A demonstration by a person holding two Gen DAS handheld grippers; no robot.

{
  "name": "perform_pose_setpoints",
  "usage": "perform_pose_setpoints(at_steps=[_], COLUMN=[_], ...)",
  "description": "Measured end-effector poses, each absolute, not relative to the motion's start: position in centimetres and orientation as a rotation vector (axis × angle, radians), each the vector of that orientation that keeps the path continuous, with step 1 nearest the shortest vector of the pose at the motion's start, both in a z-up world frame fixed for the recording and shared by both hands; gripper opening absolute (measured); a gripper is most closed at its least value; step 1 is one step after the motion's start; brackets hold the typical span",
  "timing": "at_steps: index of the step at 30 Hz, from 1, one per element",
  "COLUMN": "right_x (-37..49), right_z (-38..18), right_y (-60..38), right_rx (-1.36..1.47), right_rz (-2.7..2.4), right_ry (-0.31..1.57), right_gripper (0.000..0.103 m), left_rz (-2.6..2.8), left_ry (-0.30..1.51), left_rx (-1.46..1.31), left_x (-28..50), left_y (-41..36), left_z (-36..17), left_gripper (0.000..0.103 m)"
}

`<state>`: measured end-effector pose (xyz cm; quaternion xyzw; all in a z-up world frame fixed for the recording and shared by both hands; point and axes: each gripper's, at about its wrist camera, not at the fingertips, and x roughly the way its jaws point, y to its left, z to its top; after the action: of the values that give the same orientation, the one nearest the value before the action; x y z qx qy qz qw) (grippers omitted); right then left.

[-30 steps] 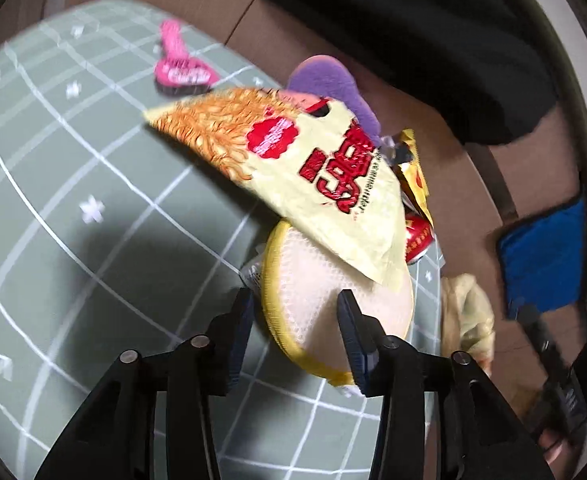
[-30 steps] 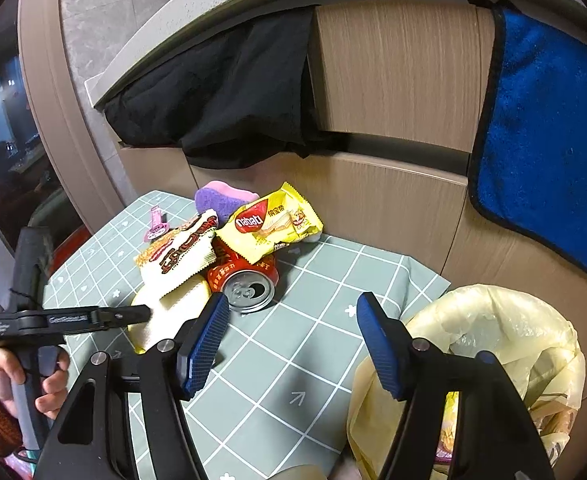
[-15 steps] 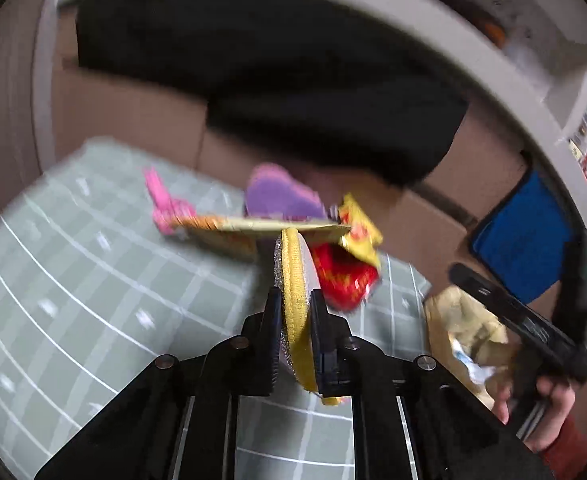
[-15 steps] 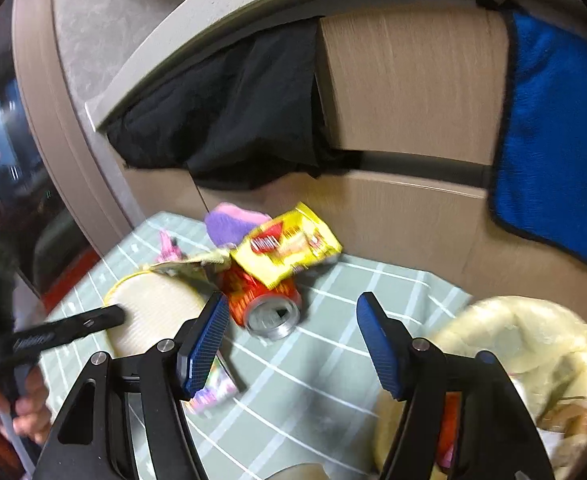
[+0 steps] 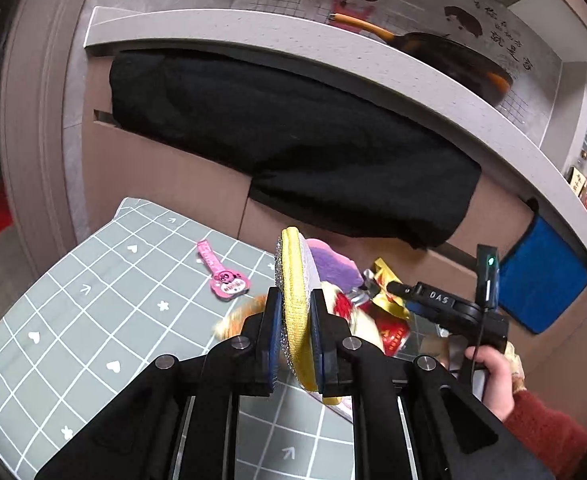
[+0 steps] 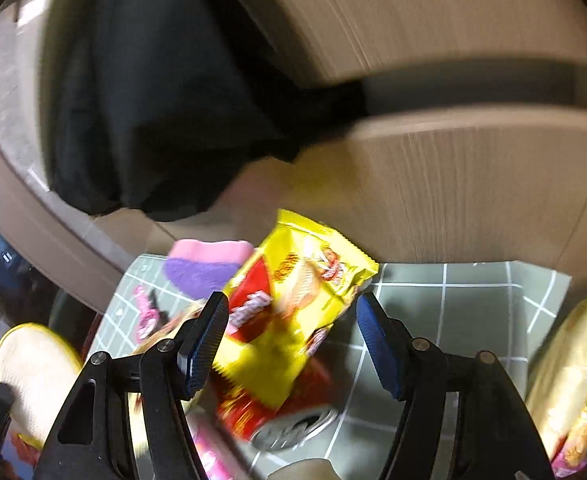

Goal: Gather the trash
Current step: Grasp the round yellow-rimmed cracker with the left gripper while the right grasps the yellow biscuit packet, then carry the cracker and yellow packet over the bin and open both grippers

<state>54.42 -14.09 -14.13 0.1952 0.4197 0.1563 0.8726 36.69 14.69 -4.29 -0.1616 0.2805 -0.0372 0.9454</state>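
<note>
Left gripper (image 5: 296, 334) is pinching a round flat yellow-rimmed scouring pad (image 5: 293, 300), edge-on between the pads, lifted clear of the grey-green grid-pattern mat (image 5: 93, 320). Edge grip makes sense: thin disc, nothing else to bite on, and it hangs straight for dropping into a bag. One face is pale mesh, the other a silvery scrubber, rim bright yellow.

Right gripper (image 6: 289, 344) is spread wide, nothing between the jaws yet, lined up on the yellow-and-red foil snack wrapper (image 6: 293, 304). The wrapper lies on top of a red drink can (image 6: 289, 420), so it probably has to come off first. Just behind the wrapper: a purple-and-pink sponge (image 6: 201, 272). Left of it, a pink toy watch (image 5: 223, 278) on the mat. Right of the wrapper, at frame edge, what looks like a yellowish plastic trash bag (image 6: 565, 368); view is blurred, not certain.
</note>
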Motion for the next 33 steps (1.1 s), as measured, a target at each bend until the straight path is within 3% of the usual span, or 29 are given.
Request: perform_pose_setpoints(at_steps=[5,6,7,8,13,33], right_x=[55.4,55.4,55.3,55.1,51.6,38.3], right_z=[-16.1,-16.1,-15.9,-15.5,-11.2,1.8], right_y=[-13.1,-12.8,-12.6,-12.4,-11.3,-19.8], right_rx=[0.402,0.395,0.379,0.355,0.171,0.031], right_rz=[0.362,0.394,0.414,0.417,0.444,0.405], right_ry=[0.916,0.912,0.911,0.906,0.77,0.484], right_gripper=[0.062,0.054,0.038,0.031,0.014,0.012], left_rz=[-0.06,-0.057,-0.055,-0.052,-0.042,-0.166], left_ry=[0.595,0.601,0.605,0.61,0.616,0.47], left_rx=[-0.324,-0.322,-0.32,-0.316,-0.311,-0.148], left_x=[38.2,38.4,38.5,38.7,38.4,33.4], left_y=[14.4,14.2,14.1,14.0,13.0,2.2], left_z=[-5.4,-5.6,-5.7,-5.9,-6.0,2.5], left_gripper=[0.014,0.014,0.014,0.014,0.014,0.014])
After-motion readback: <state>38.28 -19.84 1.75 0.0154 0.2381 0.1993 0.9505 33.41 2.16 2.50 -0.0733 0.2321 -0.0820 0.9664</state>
